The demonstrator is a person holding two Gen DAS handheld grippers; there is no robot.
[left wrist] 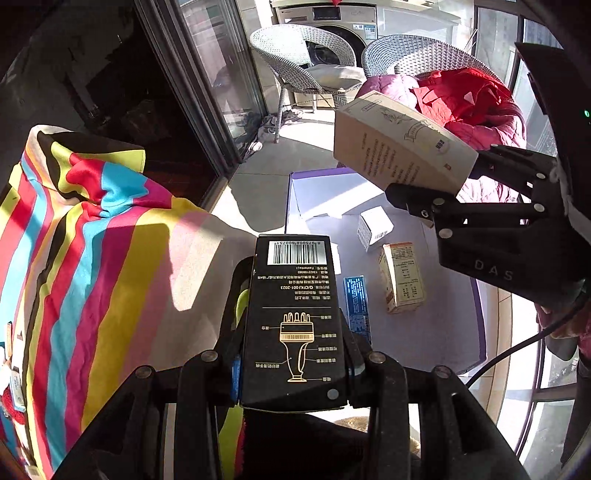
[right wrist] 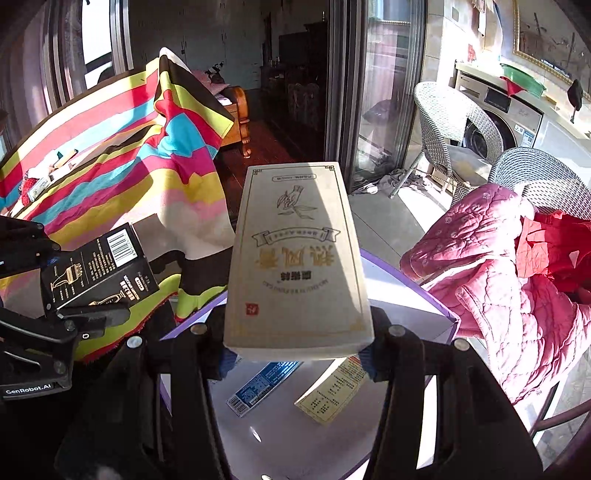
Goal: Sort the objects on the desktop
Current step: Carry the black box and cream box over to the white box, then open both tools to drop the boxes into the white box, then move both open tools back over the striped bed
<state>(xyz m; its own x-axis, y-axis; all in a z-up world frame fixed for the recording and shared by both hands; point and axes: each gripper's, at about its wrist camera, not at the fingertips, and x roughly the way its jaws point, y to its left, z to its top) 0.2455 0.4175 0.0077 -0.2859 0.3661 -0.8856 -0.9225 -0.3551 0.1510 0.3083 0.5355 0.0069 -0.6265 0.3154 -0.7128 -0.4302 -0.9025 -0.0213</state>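
My left gripper (left wrist: 291,365) is shut on a black box (left wrist: 295,317) with a gold drawing and a barcode, held above the table; it also shows in the right wrist view (right wrist: 98,267). My right gripper (right wrist: 297,354) is shut on a large beige box (right wrist: 297,258), held in the air; the beige box also shows at upper right in the left wrist view (left wrist: 399,147). On the purple-edged white tray (left wrist: 332,192) below lie a small white box (left wrist: 373,227), an orange-and-cream box (left wrist: 402,278) and a flat blue box (left wrist: 357,302).
A striped multicoloured cloth (left wrist: 92,258) covers the surface at left. Two wicker chairs (left wrist: 295,55) stand beyond, one with red and pink quilted jackets (right wrist: 509,288). A washing machine (left wrist: 332,33) is at the back. Sliding glass doors (left wrist: 207,92) are at left.
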